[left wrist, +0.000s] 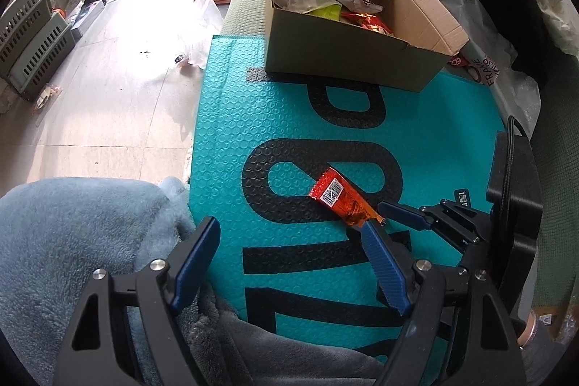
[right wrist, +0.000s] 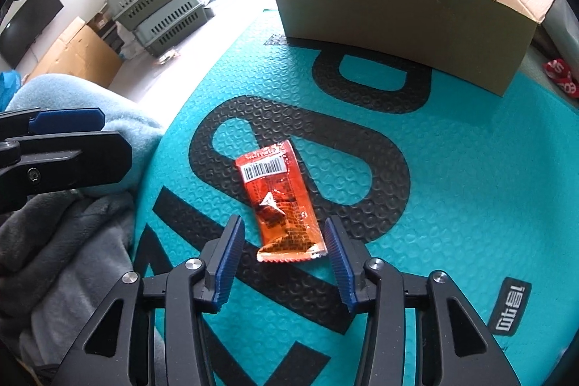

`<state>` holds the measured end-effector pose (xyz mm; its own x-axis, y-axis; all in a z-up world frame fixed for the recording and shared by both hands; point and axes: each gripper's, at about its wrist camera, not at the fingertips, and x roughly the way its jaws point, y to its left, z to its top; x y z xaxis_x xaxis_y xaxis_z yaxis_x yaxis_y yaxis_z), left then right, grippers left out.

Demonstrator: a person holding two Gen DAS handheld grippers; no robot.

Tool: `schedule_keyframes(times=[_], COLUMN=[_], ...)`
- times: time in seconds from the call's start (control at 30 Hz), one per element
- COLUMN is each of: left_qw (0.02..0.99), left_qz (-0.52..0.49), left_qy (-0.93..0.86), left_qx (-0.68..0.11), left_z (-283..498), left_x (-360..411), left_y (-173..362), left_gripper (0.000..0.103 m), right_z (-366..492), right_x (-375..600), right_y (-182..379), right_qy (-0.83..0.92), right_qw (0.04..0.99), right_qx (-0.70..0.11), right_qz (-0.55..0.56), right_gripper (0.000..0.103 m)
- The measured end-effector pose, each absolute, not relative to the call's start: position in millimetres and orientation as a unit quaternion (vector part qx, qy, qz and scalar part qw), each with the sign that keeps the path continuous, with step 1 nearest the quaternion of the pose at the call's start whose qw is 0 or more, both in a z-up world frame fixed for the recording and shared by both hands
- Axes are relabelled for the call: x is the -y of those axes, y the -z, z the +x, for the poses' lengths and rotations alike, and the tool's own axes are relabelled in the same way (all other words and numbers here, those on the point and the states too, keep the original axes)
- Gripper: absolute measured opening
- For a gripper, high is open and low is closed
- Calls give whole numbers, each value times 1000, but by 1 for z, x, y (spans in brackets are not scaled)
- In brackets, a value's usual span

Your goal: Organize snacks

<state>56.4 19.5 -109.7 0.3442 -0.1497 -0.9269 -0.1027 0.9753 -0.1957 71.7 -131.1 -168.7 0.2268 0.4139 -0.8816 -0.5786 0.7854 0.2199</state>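
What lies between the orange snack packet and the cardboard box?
Only bare teal mat with black lettering separates the orange snack packet from the cardboard box, seen in both wrist views.

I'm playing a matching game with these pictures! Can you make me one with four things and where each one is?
Things:
1. orange snack packet
2. cardboard box
3. blue blanket
4. green crates

Places:
A. stacked on the floor
B. at the mat's far end, flaps open
C. lying flat on the teal mat, one end between the right gripper fingers
D. bunched beside the mat's edge

Pairs: 1-C, 2-B, 3-D, 4-A
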Motion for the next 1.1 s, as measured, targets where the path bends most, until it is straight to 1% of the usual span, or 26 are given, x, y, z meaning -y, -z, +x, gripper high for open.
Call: schedule_keyframes(times=[0.03, 0.1, 0.17, 0.2, 0.27, 0.3, 0.4, 0.57, 0.6, 0.67, 0.7, 0.77, 0.87, 1.03, 1.07, 1.1], left_qw=[811, 808, 805, 804, 801, 800, 795, 789, 789, 785, 781, 770, 754, 750, 748, 746], left_qz=[-110, -110, -110, -110, -106, -103, -97, -96, -97, -97, -97, -100, -110, -115, -116, -116], left_qy=[19, 26, 32, 35, 43, 49, 66, 88, 96, 111, 117, 129, 136, 152, 157, 161], left_qx=[-574, -578, -582, -584, -587, -589, -595, -600, -599, -602, -605, -616, -634, -633, -635, -636], left_z=[57, 60, 64, 66, 70, 72, 76, 87, 89, 94, 96, 100, 104, 105, 104, 104], left_x=[-19, -19, -18, -17, -14, -12, -7, -2, 0, 4, 7, 11, 13, 17, 19, 21], left_y=[112, 117, 121, 123, 126, 128, 132, 141, 142, 145, 148, 155, 169, 171, 172, 172], left_gripper=[80, 80, 80, 80, 80, 80, 80, 79, 76, 66, 63, 54, 49, 48, 41, 39], right_z=[71, 70, 71, 72, 71, 70, 71, 81, 83, 85, 86, 90, 94, 95, 94, 94], right_x=[131, 135, 139, 140, 141, 141, 139, 141, 141, 141, 142, 142, 143, 144, 145, 144], right_y=[168, 166, 168, 168, 168, 168, 167, 170, 170, 169, 170, 171, 173, 175, 176, 176], right_qy=[-316, -316, -323, -326, -333, -338, -348, -375, -379, -388, -392, -398, -405, -410, -412, -413], right_qw=[781, 784, 783, 782, 782, 781, 777, 758, 755, 747, 745, 740, 737, 735, 735, 735], right_qx=[-532, -525, -523, -521, -515, -513, -509, -520, -522, -526, -526, -529, -529, -528, -527, -526], right_qz=[-84, -98, -98, -99, -110, -116, -129, -118, -120, -121, -120, -117, -114, -112, -112, -113], right_gripper=[35, 27, 23, 19, 16, 10, 8, 7, 7, 7, 7, 7, 7, 7, 7, 7])
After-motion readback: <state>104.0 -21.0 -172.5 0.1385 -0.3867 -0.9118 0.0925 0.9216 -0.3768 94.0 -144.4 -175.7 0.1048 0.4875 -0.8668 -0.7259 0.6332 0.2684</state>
